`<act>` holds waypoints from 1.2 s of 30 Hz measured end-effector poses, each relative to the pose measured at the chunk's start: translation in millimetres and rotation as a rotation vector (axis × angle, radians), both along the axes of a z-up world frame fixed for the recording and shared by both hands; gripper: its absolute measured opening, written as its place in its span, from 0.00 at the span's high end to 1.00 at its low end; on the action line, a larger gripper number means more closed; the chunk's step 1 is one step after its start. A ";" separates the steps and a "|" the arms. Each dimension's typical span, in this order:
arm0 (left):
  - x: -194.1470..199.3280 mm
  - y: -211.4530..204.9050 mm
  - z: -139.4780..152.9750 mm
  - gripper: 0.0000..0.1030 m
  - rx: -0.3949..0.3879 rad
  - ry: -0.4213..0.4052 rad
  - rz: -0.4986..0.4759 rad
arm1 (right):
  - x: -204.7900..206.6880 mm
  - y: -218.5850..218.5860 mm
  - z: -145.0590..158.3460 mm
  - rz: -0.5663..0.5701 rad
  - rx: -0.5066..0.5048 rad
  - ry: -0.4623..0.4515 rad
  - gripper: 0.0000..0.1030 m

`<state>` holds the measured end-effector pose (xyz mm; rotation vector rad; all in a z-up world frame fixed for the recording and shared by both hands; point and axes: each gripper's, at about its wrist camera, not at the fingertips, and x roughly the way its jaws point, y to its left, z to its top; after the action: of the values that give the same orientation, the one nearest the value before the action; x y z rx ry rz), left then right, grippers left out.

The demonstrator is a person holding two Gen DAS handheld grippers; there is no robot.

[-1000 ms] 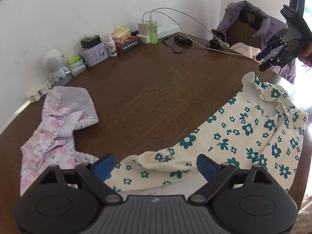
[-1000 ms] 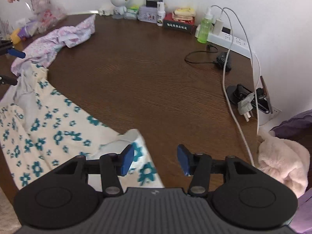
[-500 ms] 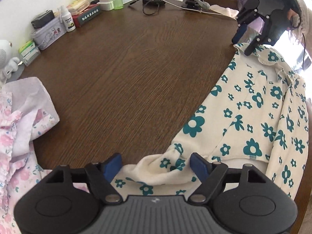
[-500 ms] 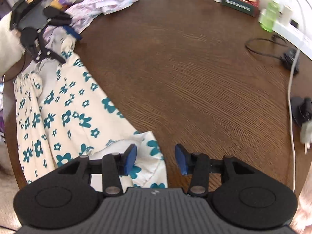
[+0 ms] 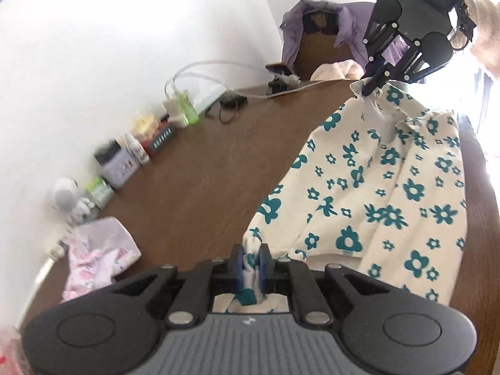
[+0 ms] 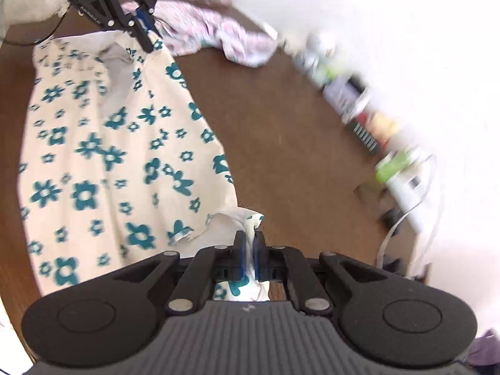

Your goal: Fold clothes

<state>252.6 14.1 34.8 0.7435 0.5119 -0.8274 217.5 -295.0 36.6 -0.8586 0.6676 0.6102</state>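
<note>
A cream top with teal flowers [image 5: 390, 193] [image 6: 93, 156] lies spread on the brown table [image 5: 203, 172]. My left gripper [image 5: 250, 251] has a bunched corner of it between its blue pads, and the jaws are closing onto the cloth. My right gripper [image 6: 249, 237] pinches the opposite corner the same way, jaws closing tight on the fabric. Each gripper also shows in the other's view, at the far end of the top: the right gripper [image 5: 370, 89] and the left gripper [image 6: 147, 42].
A crumpled pink floral garment [image 5: 97, 256] [image 6: 212, 31] lies beside the top. Small boxes and bottles [image 5: 125, 162], a green bottle [image 5: 184, 109] and charger cables line the wall. A chair with a purple jacket [image 5: 328, 22] stands at the table's far end.
Both grippers went from open to closed on corners of the flowered top. Both wrists rolled, so the views have tilted, and the top now lies stretched between the two grippers.
</note>
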 end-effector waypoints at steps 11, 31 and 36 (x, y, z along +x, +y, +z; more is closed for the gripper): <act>-92.3 17.5 -42.1 0.74 0.016 0.031 0.062 | -110.4 2.3 -40.3 -0.093 0.088 -0.022 0.85; -102.6 42.7 -38.4 0.43 -0.049 0.087 0.160 | -72.0 -43.7 -57.3 -0.587 0.617 0.150 0.68; -78.2 76.3 -2.8 0.19 -0.220 0.142 0.413 | -76.9 -51.4 -40.5 -0.592 0.707 0.093 0.68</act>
<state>174.4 90.4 32.1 0.3586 0.6628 -0.5395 140.6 -346.4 -3.9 0.0396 0.6828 0.3037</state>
